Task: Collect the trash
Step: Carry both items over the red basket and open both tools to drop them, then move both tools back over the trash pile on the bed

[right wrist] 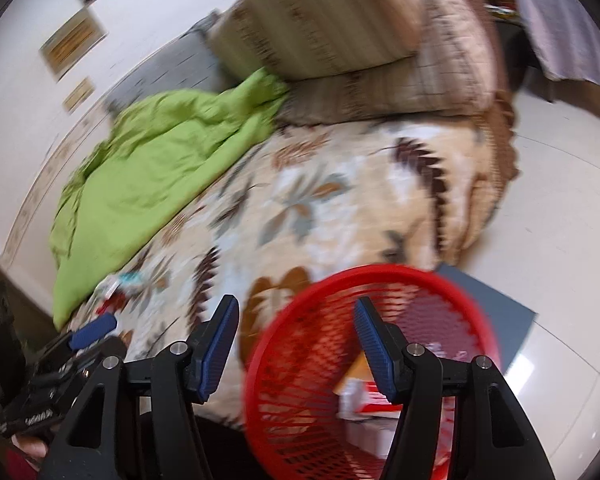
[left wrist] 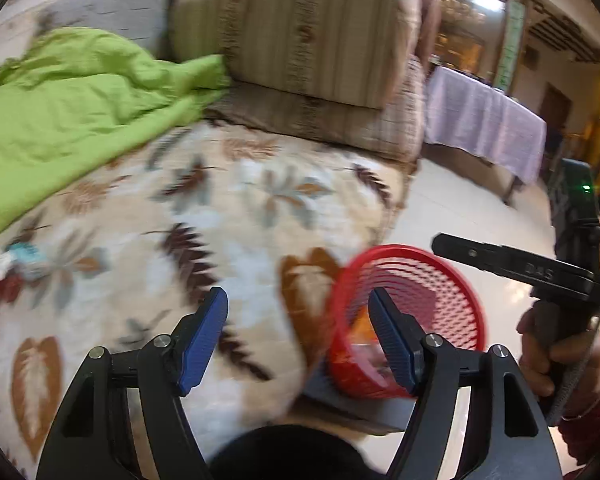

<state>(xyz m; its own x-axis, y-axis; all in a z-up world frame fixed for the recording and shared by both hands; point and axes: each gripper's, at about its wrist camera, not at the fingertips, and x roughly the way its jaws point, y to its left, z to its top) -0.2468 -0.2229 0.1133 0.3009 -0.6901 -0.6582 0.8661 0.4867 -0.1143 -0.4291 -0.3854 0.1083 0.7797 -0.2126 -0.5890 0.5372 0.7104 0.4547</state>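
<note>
Trash [right wrist: 364, 404] blurred in our red basket [right wrist: 300, 420], bed [left wrist: 228, 208] beside, left hand-held gripper [left wrist: 298, 344] and right hand-held gripper [right wrist: 296, 350] both spread, empty.

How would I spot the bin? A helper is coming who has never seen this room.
Find the bed with the leaf-print blanket. On the floor at its near corner, on a grey mat, stands the bin. It is the only red thing of open mesh, round, with trash already inside.
</note>
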